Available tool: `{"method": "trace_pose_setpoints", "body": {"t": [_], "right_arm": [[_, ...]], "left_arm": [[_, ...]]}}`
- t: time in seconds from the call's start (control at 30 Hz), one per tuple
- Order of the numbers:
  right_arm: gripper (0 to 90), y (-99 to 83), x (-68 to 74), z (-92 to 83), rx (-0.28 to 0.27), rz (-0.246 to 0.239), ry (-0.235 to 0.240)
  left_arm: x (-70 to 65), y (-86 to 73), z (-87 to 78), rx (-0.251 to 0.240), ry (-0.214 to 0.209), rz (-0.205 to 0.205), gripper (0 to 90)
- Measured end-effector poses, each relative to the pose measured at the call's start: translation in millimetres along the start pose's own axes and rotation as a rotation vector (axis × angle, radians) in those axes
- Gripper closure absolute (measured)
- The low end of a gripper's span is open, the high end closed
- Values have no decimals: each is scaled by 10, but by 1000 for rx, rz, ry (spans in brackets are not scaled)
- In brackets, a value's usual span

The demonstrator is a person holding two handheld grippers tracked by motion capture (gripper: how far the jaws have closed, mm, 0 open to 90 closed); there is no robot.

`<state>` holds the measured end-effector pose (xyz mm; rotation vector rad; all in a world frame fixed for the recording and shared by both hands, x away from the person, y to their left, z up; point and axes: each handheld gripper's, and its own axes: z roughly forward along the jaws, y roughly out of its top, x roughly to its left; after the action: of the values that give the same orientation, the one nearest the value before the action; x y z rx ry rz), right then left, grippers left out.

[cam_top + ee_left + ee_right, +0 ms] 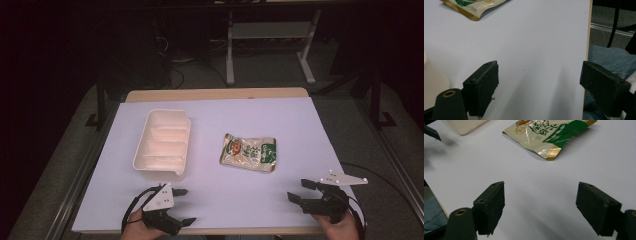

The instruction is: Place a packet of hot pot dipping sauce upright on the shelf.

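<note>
A cream and green snack packet (pixel 249 152) lies flat near the middle of the pale lilac table top (pixel 260 117). Left of it stands an empty cream tray (pixel 163 144) with several compartments. My left gripper (pixel 184 206) rests at the front left edge, open, with nothing between its jaws. My right gripper (pixel 300 190) hovers at the front right, also open and holding nothing. The left gripper view has a corner of the packet (pixel 471 7) at top left beyond its gripper (pixel 539 82). Ahead of the right gripper (pixel 540 205) in its own view lies the packet (pixel 549 132).
The table's front edge (pixel 586 62) runs just beside my left gripper, with denim-clad legs (pixel 609 57) past it. White desk legs (pixel 230 50) and cables stand on the floor behind the table. The tray's corner (pixel 464 126) appears at the upper left of the right gripper view.
</note>
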<state>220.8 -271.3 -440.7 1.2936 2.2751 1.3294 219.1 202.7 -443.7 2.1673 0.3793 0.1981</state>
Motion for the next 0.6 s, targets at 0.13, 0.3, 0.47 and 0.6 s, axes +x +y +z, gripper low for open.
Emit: {"method": "trace_pose_setpoints", "body": {"t": [0.13,0.3,0.47,0.6], "right_arm": [[216,14,9,19,-2,-14,-3],[213,29,18,41,-9,-12,-4],[210,63,48,105,4,-16,2],[206,94,69,152,6,-25,7]], "left_arm": [[16,-7,-9,-2,3,-6,150],[21,-8,-10,-3,2,-5,150],[22,0,-27,-12,8,-4,150],[11,10,-8,-5,7,5,150]]}}
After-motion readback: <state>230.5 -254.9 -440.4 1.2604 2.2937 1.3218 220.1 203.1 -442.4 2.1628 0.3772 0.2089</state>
